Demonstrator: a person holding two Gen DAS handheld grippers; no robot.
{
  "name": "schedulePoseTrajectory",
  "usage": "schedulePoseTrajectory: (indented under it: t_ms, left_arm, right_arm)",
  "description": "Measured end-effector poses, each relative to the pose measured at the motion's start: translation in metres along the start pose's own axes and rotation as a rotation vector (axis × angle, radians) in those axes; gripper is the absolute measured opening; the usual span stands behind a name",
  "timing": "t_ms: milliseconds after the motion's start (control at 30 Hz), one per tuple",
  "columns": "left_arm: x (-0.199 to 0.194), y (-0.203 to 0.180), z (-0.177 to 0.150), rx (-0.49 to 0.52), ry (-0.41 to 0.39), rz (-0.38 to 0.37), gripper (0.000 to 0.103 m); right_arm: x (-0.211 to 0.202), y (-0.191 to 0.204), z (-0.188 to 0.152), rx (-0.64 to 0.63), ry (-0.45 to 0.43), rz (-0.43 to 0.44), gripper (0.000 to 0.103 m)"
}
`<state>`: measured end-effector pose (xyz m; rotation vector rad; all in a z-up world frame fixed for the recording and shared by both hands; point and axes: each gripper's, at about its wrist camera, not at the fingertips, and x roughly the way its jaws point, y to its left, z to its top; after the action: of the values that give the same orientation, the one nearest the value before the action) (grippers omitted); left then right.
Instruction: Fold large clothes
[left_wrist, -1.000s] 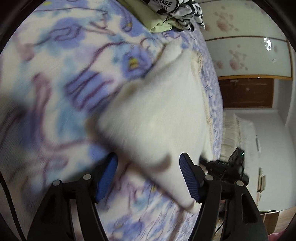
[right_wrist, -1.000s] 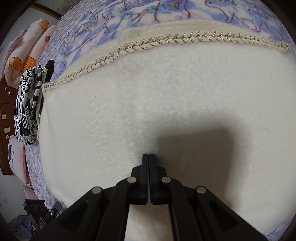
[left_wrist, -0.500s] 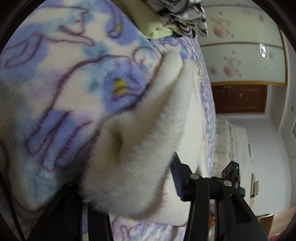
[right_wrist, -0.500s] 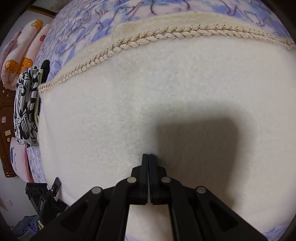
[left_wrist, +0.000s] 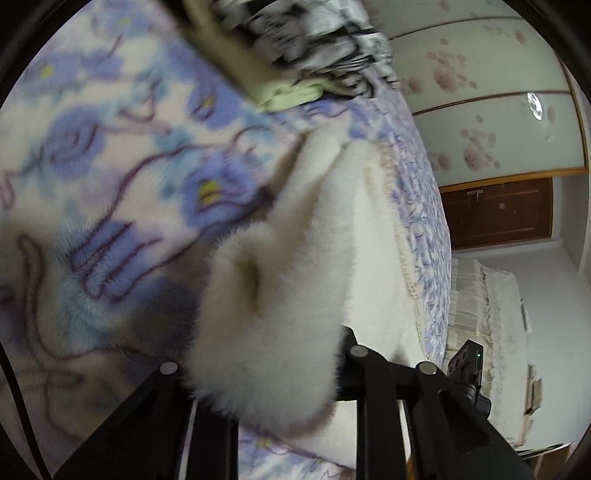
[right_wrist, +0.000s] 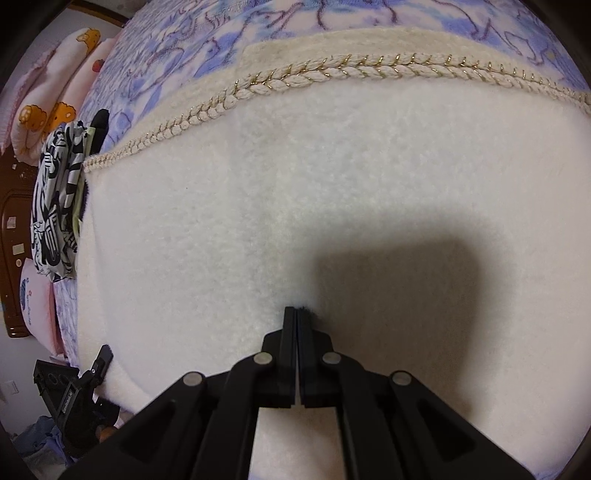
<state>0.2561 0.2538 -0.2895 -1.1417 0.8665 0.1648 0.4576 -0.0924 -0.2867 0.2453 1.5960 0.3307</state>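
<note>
Change: since a second ago the left tongs (left_wrist: 266, 373) have come in on a fuzzy corner of the white garment (right_wrist: 332, 206) and bunched it up; the right tongs (right_wrist: 297, 317) have not shifted, and the left tool has come into the right view's lower-left corner.
Left tongs: fingertips hidden behind the wad of white pile, which fills the gap between the arms; gripping that corner.
Right tongs: fingers pressed together, tips down on the garment's flat middle; whether cloth is pinched I cannot tell.
Garment: spread on the bed (left_wrist: 96, 155), over a blue flowered blanket; braided trim (right_wrist: 332, 72) runs along its far edge.
Beyond: black-and-white clothes (right_wrist: 55, 199) lie at the garment's end; pink pillows (right_wrist: 55, 92) further off.
</note>
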Motion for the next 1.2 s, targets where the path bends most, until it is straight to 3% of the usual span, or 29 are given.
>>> schedulePoseTrajectory:
  t_ms: [267, 400, 533, 633, 733, 900, 1100, 1200]
  left_arm:
    - [-0.04, -0.112, -0.038, 0.2, -0.19, 0.001, 0.016]
    - [-0.045, -0.167, -0.07, 0.24, -0.229, -0.066, 0.016]
    - [-0.037, -0.217, -0.107, 0.315, -0.255, -0.072, 0.016]
    - [-0.028, -0.241, -0.135, 0.329, -0.233, -0.11, 0.016]
    - [-0.018, -0.268, -0.164, 0.426, -0.203, -0.1, 0.016]
    - [0.012, -0.312, -0.217, 0.549, -0.087, -0.102, 0.016]
    - [0.043, -0.343, -0.269, 0.713, 0.037, -0.055, 0.017]
    - [0.063, -0.355, -0.304, 0.83, 0.094, 0.017, 0.018]
  right_arm:
    - [0.0, -0.017, 0.0, -0.005, -0.006, 0.135, 0.0]
    - [-0.003, -0.022, -0.003, -0.03, -0.012, 0.18, 0.0]
    - [-0.002, -0.031, 0.001, -0.022, -0.002, 0.261, 0.0]
    - [-0.001, -0.036, 0.002, -0.034, -0.003, 0.309, 0.0]
    - [-0.001, -0.046, 0.002, -0.037, -0.011, 0.366, 0.0]
    - [-0.004, -0.065, 0.001, -0.01, -0.023, 0.45, 0.0]
    - [-0.015, -0.113, -0.009, 0.042, -0.015, 0.52, 0.0]
    - [-0.034, -0.156, -0.017, 0.099, -0.014, 0.574, 0.0]
